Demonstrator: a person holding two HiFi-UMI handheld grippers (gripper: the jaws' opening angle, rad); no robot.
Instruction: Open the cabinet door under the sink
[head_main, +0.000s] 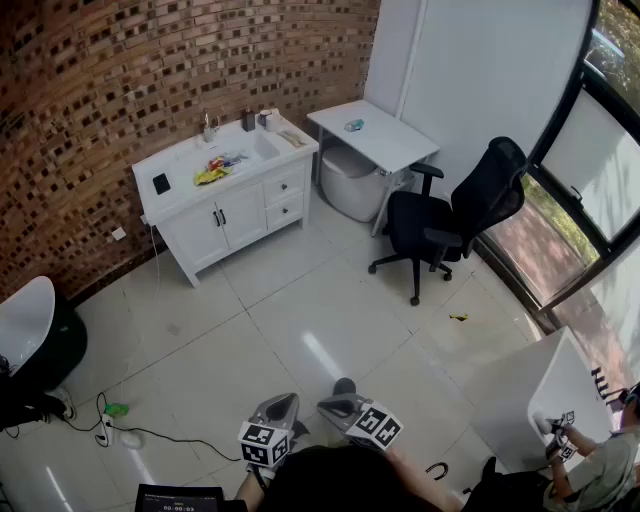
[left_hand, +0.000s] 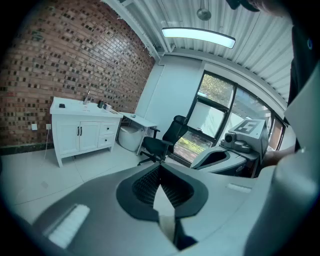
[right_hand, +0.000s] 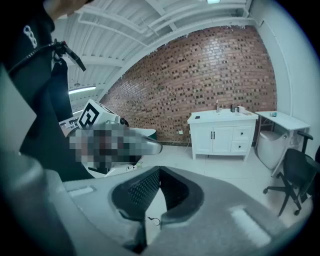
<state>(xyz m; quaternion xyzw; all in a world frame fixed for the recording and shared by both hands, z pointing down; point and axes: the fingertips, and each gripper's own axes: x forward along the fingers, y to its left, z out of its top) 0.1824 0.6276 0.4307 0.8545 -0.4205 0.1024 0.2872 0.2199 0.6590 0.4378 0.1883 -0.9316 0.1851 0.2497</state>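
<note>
The white sink cabinet (head_main: 225, 195) stands far across the room against the brick wall. Its two doors (head_main: 220, 222) with dark handles are closed under the basin. It also shows in the left gripper view as a small cabinet (left_hand: 80, 135) at the left, and in the right gripper view as a cabinet (right_hand: 222, 137) at the right. My left gripper (head_main: 283, 402) and right gripper (head_main: 338, 404) are held side by side at the bottom of the head view, far from it. The left gripper (left_hand: 160, 167) is shut on nothing. The right gripper (right_hand: 159, 171) has its tips together, with nothing between them.
A black office chair (head_main: 450, 220) stands right of the cabinet beside a white desk (head_main: 375, 130) with a white bin (head_main: 350, 185) under it. A cable (head_main: 150, 435) lies on the tiled floor at the left. A white partition (head_main: 540, 400) and another person (head_main: 590, 470) are at the lower right.
</note>
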